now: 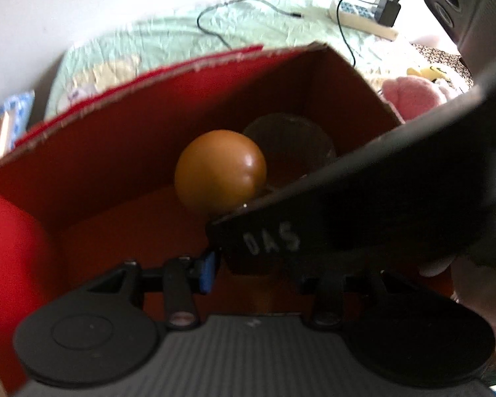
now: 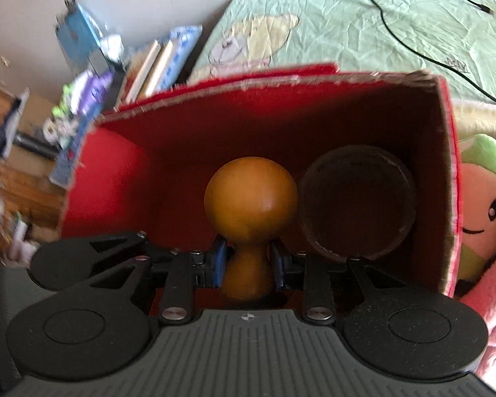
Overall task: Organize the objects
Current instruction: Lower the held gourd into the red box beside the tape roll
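A red cardboard box lies open toward both cameras. My right gripper is shut on the narrow neck of an orange-brown wooden knob, whose ball head points into the box. A dark round container sits just right of the knob, inside the box. In the left wrist view the knob and container show past the right gripper's black body. That body crosses in front of my left gripper. Its left fingertip stands off centre with nothing seen held, and its right finger is hidden.
A red rounded shape fills the box's left end. Behind lies a green quilt with a black cable and a power strip. Plush toys crowd the right, books the left. A hand shows at right.
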Tool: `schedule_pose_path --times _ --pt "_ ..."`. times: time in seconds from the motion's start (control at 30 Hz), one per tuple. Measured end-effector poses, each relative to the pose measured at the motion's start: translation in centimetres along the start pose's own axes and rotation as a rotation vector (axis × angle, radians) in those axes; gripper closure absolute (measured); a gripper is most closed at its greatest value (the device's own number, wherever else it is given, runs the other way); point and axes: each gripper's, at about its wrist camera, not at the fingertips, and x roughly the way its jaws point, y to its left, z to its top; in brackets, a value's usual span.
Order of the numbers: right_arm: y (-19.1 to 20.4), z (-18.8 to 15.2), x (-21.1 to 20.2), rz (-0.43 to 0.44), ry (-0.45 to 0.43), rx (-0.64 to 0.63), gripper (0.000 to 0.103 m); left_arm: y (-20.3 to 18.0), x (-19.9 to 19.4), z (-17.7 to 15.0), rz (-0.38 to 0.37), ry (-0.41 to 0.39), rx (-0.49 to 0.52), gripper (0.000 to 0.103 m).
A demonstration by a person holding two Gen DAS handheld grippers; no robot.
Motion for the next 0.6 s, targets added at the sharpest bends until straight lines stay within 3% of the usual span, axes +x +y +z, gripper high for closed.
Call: schedule_pose_path --times 0.13,0.2,0.37,0.47,0.6 --pt "0.4 0.0 1.3 -0.052 0.032 -0.025 0.072 1.1 0.3 -0.3 -0.024 0.028 -0.035 0.056" --pt "0.6 0.1 1.8 -0.088 0.055 -0.034 0.072 1.8 0.4 -0.4 -0.043 0.039 -0.062 0.048" --pt "0.8 0.1 2.1 -0.145 0.072 -0.048 0.071 2.8 0.4 -1.0 -0.072 0.039 -0.106 0.043" --pt "1.1 0.1 2.3 -0.201 0.076 -0.070 0.069 2.8 -0.1 -1.0 -0.040 0.017 -0.108 0.035" --pt "1.0 0.2 2.2 -0.245 0.081 -0.062 0.069 3.4 0.1 -0.9 -0.005 0.011 -0.102 0.034"
